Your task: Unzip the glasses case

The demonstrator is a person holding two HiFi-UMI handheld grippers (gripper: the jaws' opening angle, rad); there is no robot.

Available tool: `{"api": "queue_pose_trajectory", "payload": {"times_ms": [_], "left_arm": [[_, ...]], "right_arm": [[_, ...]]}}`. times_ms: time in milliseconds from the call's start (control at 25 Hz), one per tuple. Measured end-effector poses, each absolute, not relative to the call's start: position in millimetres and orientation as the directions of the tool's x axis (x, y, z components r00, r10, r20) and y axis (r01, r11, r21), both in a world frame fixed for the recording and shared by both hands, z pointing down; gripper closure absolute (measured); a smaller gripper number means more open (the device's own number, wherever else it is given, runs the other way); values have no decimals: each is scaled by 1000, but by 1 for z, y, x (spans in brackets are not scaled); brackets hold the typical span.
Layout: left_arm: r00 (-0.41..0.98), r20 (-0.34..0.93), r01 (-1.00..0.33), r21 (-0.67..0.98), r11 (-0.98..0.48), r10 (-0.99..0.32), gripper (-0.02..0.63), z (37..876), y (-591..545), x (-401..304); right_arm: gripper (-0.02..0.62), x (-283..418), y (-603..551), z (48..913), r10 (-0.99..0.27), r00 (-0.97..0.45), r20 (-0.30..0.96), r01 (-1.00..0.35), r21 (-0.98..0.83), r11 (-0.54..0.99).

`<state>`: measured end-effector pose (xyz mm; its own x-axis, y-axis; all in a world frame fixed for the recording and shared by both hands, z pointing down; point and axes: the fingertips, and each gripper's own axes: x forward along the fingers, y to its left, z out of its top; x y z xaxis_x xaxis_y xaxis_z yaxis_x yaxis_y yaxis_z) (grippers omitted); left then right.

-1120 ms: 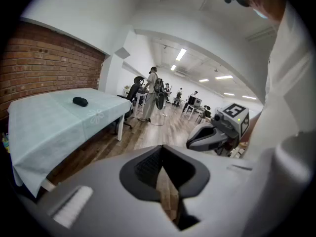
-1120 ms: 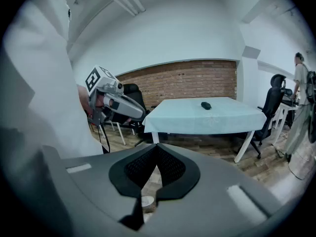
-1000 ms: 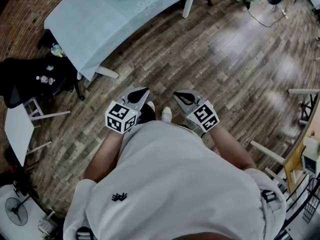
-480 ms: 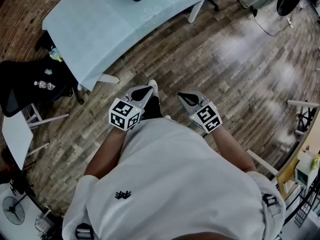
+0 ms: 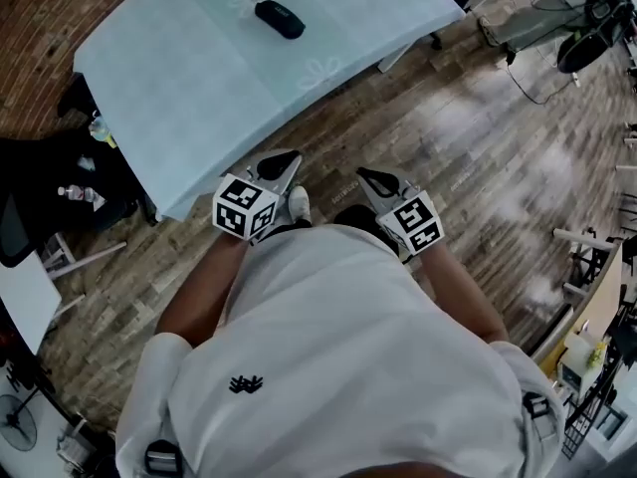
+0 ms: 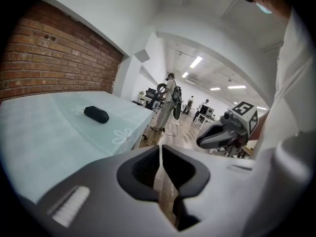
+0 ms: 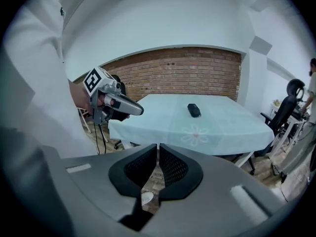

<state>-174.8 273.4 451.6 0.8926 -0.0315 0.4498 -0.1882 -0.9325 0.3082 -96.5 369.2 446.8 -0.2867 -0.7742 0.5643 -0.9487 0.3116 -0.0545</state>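
Observation:
A black glasses case (image 5: pixel 279 19) lies on a table with a pale blue cloth (image 5: pixel 199 78), far ahead of both grippers. It shows as a small dark lump in the left gripper view (image 6: pixel 96 114) and in the right gripper view (image 7: pixel 193 110). My left gripper (image 5: pixel 289 164) and right gripper (image 5: pixel 366 175) are held close to my body over the wooden floor, short of the table's near edge. Both are shut with nothing between their jaws. Each gripper shows in the other's view: the right gripper (image 6: pixel 200 141) and the left gripper (image 7: pixel 139 110).
A black chair (image 5: pixel 60 182) with bottles stands left of the table. A white side table (image 5: pixel 22 297) sits at the far left. Cables and equipment (image 5: pixel 557 18) lie at the upper right. Other people stand far off in the room (image 6: pixel 170 100).
I have walked toward the table: the table and case have come nearer and lower in the head view. Both grippers stay shut and held in front of my body.

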Motion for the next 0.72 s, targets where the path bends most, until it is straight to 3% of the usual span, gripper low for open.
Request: {"api": "queue_pose_trajectory", "payload": {"times_ms": [480, 720], "left_arm": [[869, 453, -369, 322, -872, -200, 548, 445, 137, -114], [797, 510, -525, 317, -790, -325, 548, 452, 63, -74]], "right_arm": [[575, -8, 217, 455, -710, -399, 580, -884, -36, 467], [574, 27, 124, 474, -558, -569, 604, -762, -132, 634]]}}
